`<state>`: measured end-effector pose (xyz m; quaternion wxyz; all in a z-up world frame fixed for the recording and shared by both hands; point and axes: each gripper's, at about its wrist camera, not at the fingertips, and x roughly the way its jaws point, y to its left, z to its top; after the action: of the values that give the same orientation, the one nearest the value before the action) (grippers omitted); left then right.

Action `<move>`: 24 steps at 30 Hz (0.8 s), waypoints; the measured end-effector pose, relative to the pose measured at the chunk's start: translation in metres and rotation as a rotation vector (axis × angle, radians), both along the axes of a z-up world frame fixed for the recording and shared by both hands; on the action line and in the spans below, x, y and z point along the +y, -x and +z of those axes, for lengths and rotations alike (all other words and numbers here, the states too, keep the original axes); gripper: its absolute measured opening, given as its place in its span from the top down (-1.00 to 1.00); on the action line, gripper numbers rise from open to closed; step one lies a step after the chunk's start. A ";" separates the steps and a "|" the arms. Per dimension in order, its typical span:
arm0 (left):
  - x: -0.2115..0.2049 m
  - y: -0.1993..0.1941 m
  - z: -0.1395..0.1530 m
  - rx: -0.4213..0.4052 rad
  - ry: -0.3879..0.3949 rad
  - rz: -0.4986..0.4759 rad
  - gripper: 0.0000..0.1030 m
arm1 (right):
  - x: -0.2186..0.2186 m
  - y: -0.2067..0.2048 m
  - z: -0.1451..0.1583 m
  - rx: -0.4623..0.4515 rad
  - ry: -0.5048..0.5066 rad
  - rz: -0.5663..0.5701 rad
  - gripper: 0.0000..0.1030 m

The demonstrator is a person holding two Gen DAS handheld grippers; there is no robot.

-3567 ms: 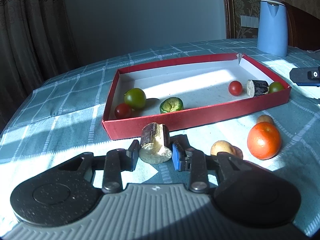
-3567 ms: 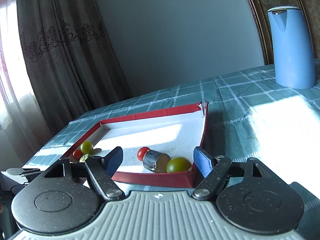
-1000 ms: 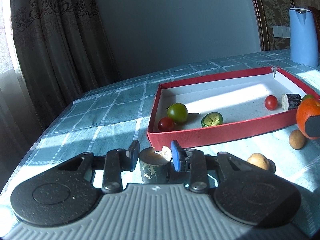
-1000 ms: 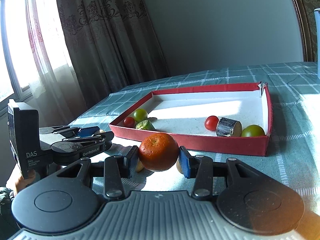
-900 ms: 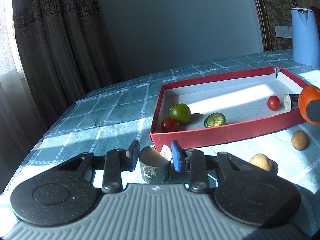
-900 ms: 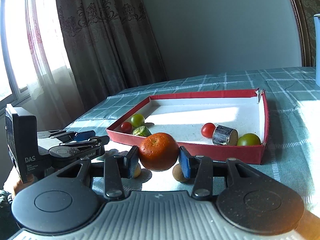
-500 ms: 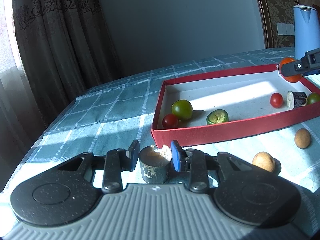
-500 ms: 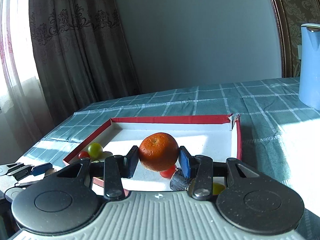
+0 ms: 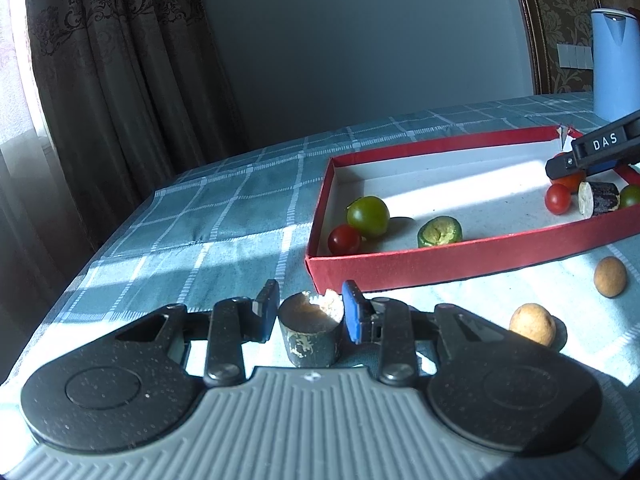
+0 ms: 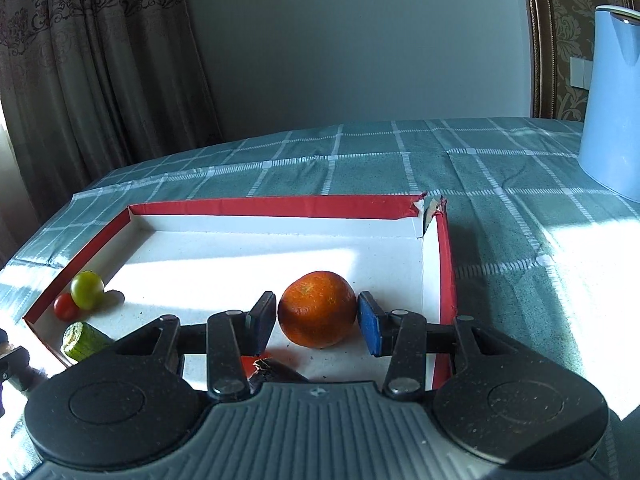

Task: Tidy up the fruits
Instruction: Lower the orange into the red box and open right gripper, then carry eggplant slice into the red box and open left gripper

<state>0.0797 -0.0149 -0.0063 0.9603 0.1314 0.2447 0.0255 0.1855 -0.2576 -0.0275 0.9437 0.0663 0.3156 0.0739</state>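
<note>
My left gripper (image 9: 310, 310) is shut on a dark cut eggplant piece (image 9: 310, 334), held upright just above the tablecloth, in front of the red tray's near left corner (image 9: 316, 264). My right gripper (image 10: 318, 318) is open over the tray's right end (image 10: 438, 256); the orange (image 10: 318, 308) rests on the tray floor between the fingers, with small gaps on both sides. In the left wrist view the right gripper (image 9: 592, 156) hides most of the orange. The tray also holds a green tomato (image 9: 368, 216), red tomatoes (image 9: 344, 239), a cut green piece (image 9: 439, 232) and another eggplant piece (image 9: 598, 199).
Two small brown round fruits (image 9: 533, 324) (image 9: 609, 277) lie on the checked tablecloth in front of the tray. A blue kettle (image 10: 612, 92) stands at the back right. Curtains hang behind the table's left edge.
My right gripper carried the orange from in front of the tray over its right end, lowered it to the floor and opened. My left gripper stayed shut on the eggplant piece.
</note>
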 end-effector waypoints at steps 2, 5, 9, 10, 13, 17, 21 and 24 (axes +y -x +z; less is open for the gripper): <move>0.000 0.001 0.001 -0.010 -0.001 0.003 0.40 | -0.006 0.009 0.004 -0.018 -0.028 -0.021 -0.26; 0.000 0.007 0.002 -0.031 -0.003 0.013 0.48 | -0.014 0.030 0.011 -0.073 -0.034 -0.032 -0.28; 0.001 0.016 0.006 -0.046 0.023 0.009 0.65 | -0.026 0.061 0.023 -0.139 -0.086 -0.032 -0.28; 0.001 0.017 0.007 -0.049 0.024 0.011 0.68 | -0.027 0.066 0.024 -0.150 -0.097 -0.031 -0.28; 0.000 0.023 0.010 -0.058 0.039 0.009 0.92 | -0.034 0.080 0.027 -0.186 -0.128 -0.041 -0.29; -0.002 0.030 0.024 -0.110 0.056 0.004 0.92 | -0.045 0.085 0.030 -0.205 -0.177 -0.050 -0.29; -0.006 0.027 0.039 -0.149 0.054 0.001 0.92 | -0.047 0.083 0.030 -0.199 -0.197 -0.053 -0.30; -0.005 0.017 0.048 -0.146 0.071 0.000 0.92 | -0.045 0.084 0.030 -0.197 -0.192 -0.045 -0.30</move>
<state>0.0627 -0.0194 0.0418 0.9796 0.0953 0.1748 0.0261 0.1012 -0.3025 0.0024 0.9608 0.1559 0.2112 0.0889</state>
